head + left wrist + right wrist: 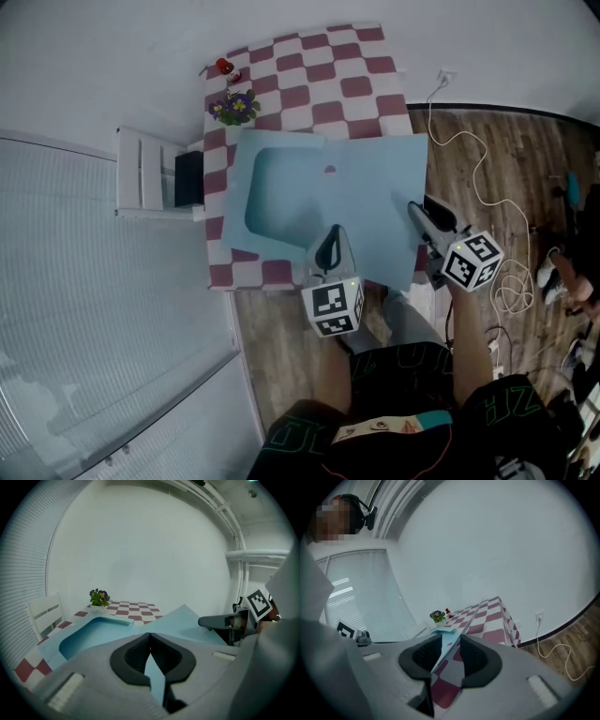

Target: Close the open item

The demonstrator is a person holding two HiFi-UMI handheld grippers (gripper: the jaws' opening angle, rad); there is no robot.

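Blue lid [185, 620] pinched by left gripper [150, 637]

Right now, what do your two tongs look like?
Both are grey plastic with black ribbed pads inside. The left tongs and the right tongs each carry a white cube printed with black square markers. The person wears black clothes with green lettering.

Pale blue shallow box [281, 192], open, flat lid panel [380, 183] spread alongside, on checkered table [319, 66]
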